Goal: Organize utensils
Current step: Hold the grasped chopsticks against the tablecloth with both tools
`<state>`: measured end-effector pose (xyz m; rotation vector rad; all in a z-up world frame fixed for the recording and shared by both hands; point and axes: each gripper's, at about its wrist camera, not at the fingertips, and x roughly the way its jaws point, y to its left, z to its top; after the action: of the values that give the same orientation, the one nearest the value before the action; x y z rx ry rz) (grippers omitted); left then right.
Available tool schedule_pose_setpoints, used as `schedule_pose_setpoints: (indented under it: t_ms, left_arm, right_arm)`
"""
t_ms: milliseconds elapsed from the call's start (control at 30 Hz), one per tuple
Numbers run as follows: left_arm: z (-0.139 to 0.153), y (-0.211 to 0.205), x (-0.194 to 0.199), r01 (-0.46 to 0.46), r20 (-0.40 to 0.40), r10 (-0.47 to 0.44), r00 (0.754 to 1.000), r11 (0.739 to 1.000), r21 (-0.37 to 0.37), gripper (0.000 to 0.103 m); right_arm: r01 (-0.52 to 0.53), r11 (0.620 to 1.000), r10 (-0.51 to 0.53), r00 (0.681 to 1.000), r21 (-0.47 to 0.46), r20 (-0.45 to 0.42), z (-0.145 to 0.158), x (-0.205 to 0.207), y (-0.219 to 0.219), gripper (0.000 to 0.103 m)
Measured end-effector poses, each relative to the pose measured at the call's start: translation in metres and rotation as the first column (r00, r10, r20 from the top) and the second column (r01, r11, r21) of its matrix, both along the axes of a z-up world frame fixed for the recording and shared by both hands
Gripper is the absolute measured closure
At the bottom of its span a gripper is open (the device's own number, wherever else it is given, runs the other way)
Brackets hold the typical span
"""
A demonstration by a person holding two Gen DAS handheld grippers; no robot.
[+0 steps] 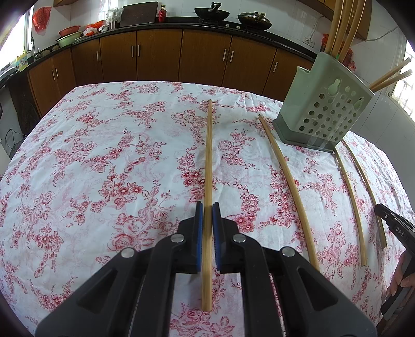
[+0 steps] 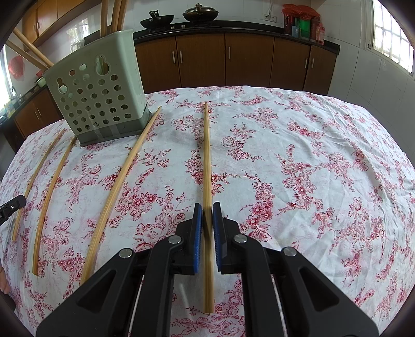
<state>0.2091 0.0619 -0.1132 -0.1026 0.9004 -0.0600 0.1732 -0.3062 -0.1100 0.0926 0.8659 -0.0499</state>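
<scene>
My left gripper [image 1: 207,207] is shut on a bamboo chopstick [image 1: 208,155] that points straight ahead over the flowered tablecloth. My right gripper [image 2: 207,207] is shut on another bamboo chopstick [image 2: 206,155] in the same way. A pale green perforated utensil holder [image 1: 324,103] stands on the table with several chopsticks upright in it; it also shows in the right wrist view [image 2: 98,90]. Three loose chopsticks lie on the cloth near the holder: one [image 1: 288,186] left of it and two [image 1: 350,197] in front of it.
The table is covered by a white cloth with red flowers [image 1: 103,155]. Brown kitchen cabinets [image 1: 181,54] and a black counter with woks [image 1: 211,13] run behind it. The right gripper's black body [image 1: 394,228] shows at the right edge of the left wrist view.
</scene>
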Motion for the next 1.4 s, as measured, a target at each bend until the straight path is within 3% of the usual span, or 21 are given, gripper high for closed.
schedule_pose_setpoints:
  t_ms: [1233,1400]
  left_arm:
    - [0.0002,-0.0006,0.0003,-0.002,0.000,0.002,1.000,1.000,0.000,0.093]
    - [0.0012,-0.0091,-0.0059,0.017,-0.002,-0.016,1.000,0.996,0.082,0.093]
  right_arm:
    - [0.004,1.000,-0.004,1.000,0.001,-0.004,0.0003,-0.0002,0.0006,0.092]
    - [0.000,1.000,0.000,1.000,0.003,-0.003,0.0002,-0.0039,0.0003,0.092]
